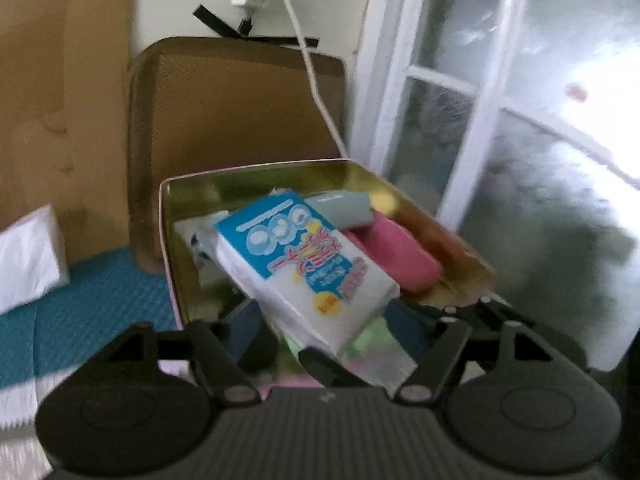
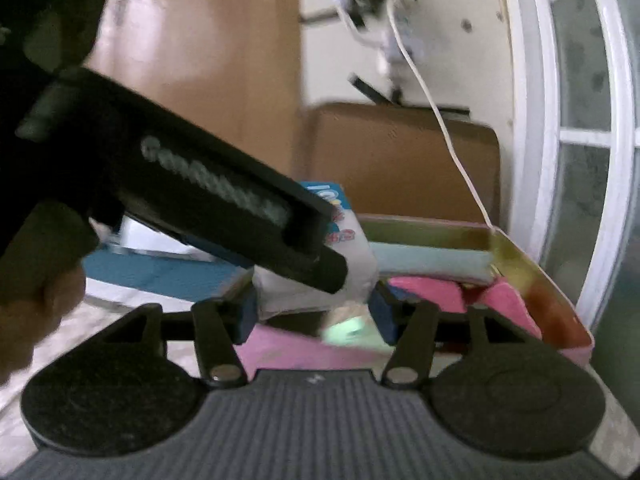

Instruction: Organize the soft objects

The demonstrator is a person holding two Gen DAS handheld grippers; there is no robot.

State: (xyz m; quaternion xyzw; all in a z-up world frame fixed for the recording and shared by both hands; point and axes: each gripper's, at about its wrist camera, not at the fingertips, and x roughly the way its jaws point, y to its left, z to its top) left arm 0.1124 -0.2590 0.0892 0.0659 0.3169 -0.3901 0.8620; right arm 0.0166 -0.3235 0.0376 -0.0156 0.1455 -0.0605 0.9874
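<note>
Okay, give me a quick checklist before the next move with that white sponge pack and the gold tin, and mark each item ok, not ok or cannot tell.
1. White sponge pack inside the gold tin: not ok, it lies tilted with its near end sticking out over the front edge.
2. Left hand-held gripper gripping the pack: cannot tell, the pack sits between the fingers but contact is blurred.
3. Right hand-held gripper clear of the pack: cannot tell, the pack's end is between its fingers.
4. Room left in the tin: ok, bare floor shows at the back.
5. Pink sponges and grey-blue block settled: ok, they lie inside the tin.
6. White cable clear of the tin: cannot tell.
</note>
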